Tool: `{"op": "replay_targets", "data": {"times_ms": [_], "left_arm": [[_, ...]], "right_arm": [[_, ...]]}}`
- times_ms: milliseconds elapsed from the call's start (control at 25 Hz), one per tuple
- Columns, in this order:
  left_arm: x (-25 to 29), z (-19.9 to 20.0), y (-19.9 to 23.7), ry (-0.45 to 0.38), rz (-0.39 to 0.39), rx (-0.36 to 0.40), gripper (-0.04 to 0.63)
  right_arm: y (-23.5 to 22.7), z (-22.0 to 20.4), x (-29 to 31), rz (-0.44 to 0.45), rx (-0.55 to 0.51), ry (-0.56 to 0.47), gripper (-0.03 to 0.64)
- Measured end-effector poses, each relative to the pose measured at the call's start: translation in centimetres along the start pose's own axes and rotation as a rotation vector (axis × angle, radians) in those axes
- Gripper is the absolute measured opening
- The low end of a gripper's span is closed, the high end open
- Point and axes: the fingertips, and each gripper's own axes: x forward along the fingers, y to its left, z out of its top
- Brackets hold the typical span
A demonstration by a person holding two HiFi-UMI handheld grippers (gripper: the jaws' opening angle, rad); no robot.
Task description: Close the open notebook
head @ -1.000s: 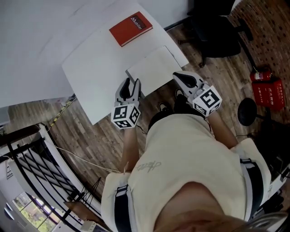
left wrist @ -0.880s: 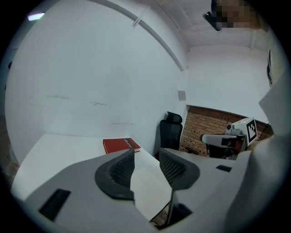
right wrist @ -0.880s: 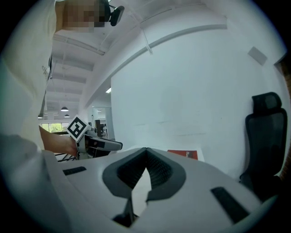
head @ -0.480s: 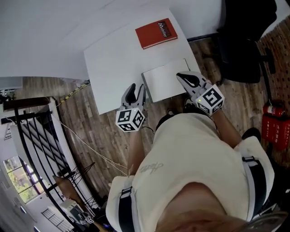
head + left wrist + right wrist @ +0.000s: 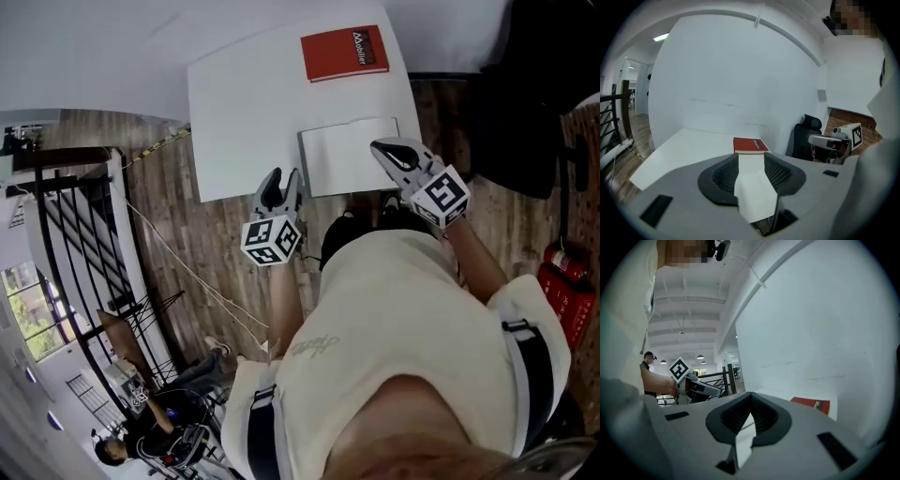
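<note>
The open notebook point(image 5: 342, 157) lies flat with blank white pages at the near edge of the white table point(image 5: 244, 112). A closed red book point(image 5: 343, 53) rests behind it, and it also shows as the red book point(image 5: 750, 145) in the left gripper view. My left gripper point(image 5: 278, 180) is open and empty, just off the table's near edge, left of the notebook. My right gripper point(image 5: 386, 150) hovers over the notebook's right page with its fingertips together and nothing seen between them. Each gripper view shows the other gripper to the side.
A black office chair point(image 5: 530, 103) stands right of the table. A dark metal railing point(image 5: 66, 234) runs along the left, over wooden floor. A red box point(image 5: 567, 291) sits on the floor at the right. A white wall backs the table.
Both grippers have come closer to the table. The right gripper's tips moved from beside the notebook's near right corner to over its right page. The left stays left of the notebook.
</note>
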Motion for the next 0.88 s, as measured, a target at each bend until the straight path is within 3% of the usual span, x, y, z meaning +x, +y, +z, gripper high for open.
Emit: {"op": "replay_targets", "data": {"times_ms": [240,400,640,880], "left_arm": [[-1.0,-3.3,0.7,0.069,0.033,-0.032,0.189],[-0.5,-7.7,2.4,0.141,0.066,-0.055,0.189],[0.4,-12.7,4.9,0.232,0.076,-0.217,0.189],[1.3,-16.6,6.2,0.329,0.060,-0.244,0.189]], "right_arm": [[1.2,-1.5,-0.1,0.036,0.023,0.034,0.008],[1.5,-2.2,-0.6,0.034,0.013,0.053,0.008],[1.8,-2.2,-0.7,0.018,0.022,0.094,0.008],[2.7,-3.6,0.2,0.018,0.053,0.128,0.008]]}}
